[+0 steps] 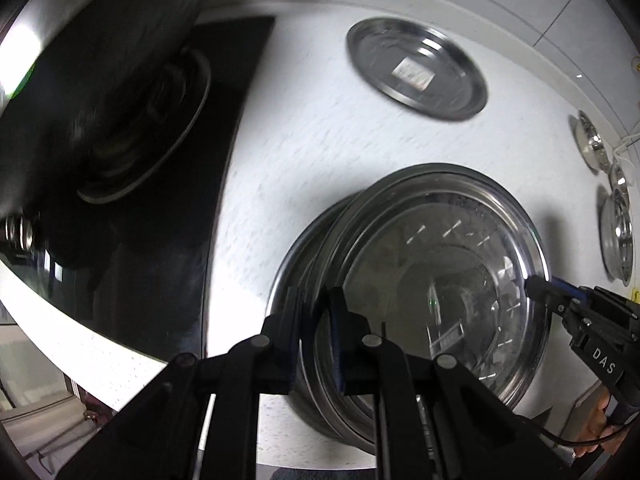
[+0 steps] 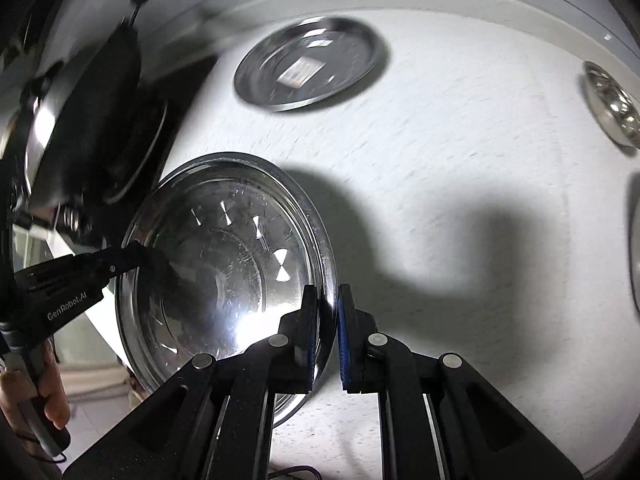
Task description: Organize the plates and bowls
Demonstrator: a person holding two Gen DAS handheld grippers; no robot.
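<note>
A stack of large steel plates [image 1: 440, 248] [image 2: 224, 248] hangs above the white counter, held by both grippers at opposite rims. My left gripper [image 1: 316, 300] is shut on the stack's left rim, and it also shows at the left of the right wrist view [image 2: 138, 252]. My right gripper [image 2: 328, 298] is shut on the right rim, its tip showing at the right of the left wrist view [image 1: 538, 284]. Another steel plate [image 1: 416, 68] [image 2: 308, 64] lies alone on the counter farther back. Small steel bowls [image 1: 618, 236] [image 2: 612, 104] sit at the far right.
A black cooktop [image 1: 168, 208] with a dark pan [image 1: 120, 60] [image 2: 100, 112] lies to the left. The white speckled counter [image 1: 320, 148] [image 2: 460, 128] runs back to a tiled wall. The counter's front edge is near the grippers. A person's hand [image 2: 48, 392] holds the left gripper's handle.
</note>
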